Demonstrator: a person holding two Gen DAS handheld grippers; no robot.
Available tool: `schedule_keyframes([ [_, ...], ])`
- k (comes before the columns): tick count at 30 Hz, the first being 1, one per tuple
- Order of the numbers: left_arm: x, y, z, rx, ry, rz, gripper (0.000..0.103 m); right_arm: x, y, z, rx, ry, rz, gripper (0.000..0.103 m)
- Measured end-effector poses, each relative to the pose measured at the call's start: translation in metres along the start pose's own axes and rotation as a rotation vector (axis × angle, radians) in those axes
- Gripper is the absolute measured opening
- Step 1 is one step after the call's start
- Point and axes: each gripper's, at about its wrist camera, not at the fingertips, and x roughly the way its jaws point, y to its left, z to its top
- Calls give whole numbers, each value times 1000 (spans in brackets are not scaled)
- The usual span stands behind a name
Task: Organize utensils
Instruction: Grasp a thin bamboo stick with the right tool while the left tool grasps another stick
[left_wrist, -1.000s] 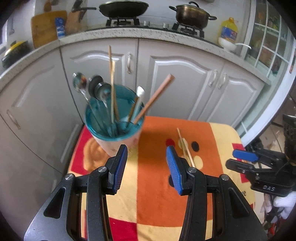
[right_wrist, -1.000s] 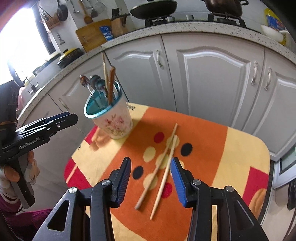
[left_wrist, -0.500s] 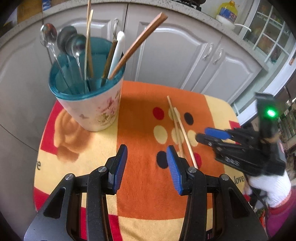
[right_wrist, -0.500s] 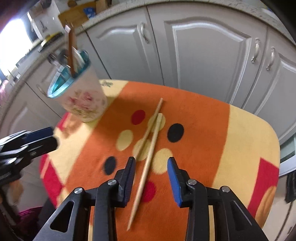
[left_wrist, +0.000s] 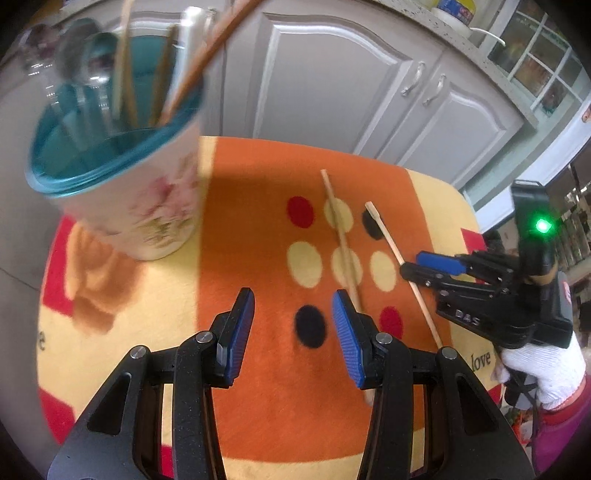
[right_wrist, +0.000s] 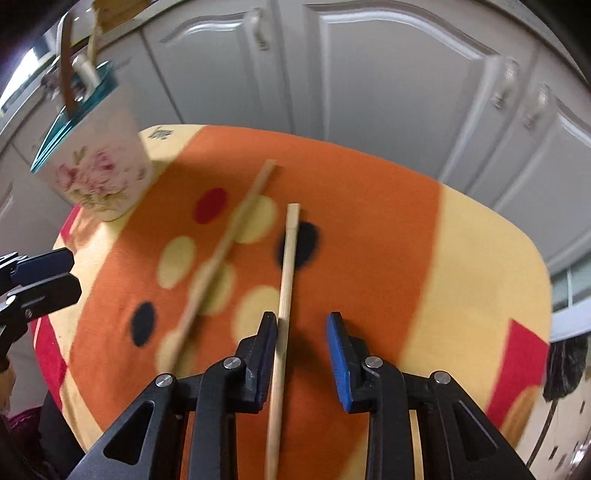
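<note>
1. Cabinet doors: grey, panelled, metal handles; they fill the background behind everything else.
2. Counter: small surface under a cloth of orange, cream and red, with red, cream and black dots at mid-field.
3. Cup: white, floral print, teal inside; stands upright at the far left corner of the cloth. It holds metal spoons, a white spoon and several chopsticks, all handle-up and leaning outward.
4. Left tool: black frame, blue pads, jaws wide apart and empty; it hangs over the black dot, pointing steeply down.
5. Right tool: same make, held by a white-gloved hand; jaws closing, with a chopstick between them, close against the left pad, the other pad clear of it.
6. Right chopstick: pale wood, long axis running away from the right tool toward the cabinets, thick square end farthest.
7. Left chopstick: blurred; lies flat just left of the other, slanting so the far ends converge, near end beside the left tool.
</note>
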Motion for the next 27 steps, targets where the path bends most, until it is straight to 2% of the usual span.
schedule_keyframes([
  [5, 19, -16, 16, 2, 21, -37, 43, -11, -20, -3, 53, -39, 88, 27],
  [10, 40, -25, 36, -6, 32, -17, 43, -15, -14, 11, 28, -64, 111, 27],
  [14, 58, -27, 50, -19, 49, -11, 43, -10, -14, 20, 2, -53, 91, 27],
  [20, 88, -32, 66, -23, 91, -13, 42, -7, -28, 15, 47, -38, 118, 27],
  [21, 92, -33, 68, -18, 93, -12, 40, -8, -29, 14, 47, -36, 119, 27],
  [25, 99, -32, 75, -10, 72, 27, 9, -9, -28, 18, 42, -48, 127, 27],
  [27, 98, -28, 75, -23, 76, 4, 6, -11, -27, 23, 37, -55, 133, 27],
])
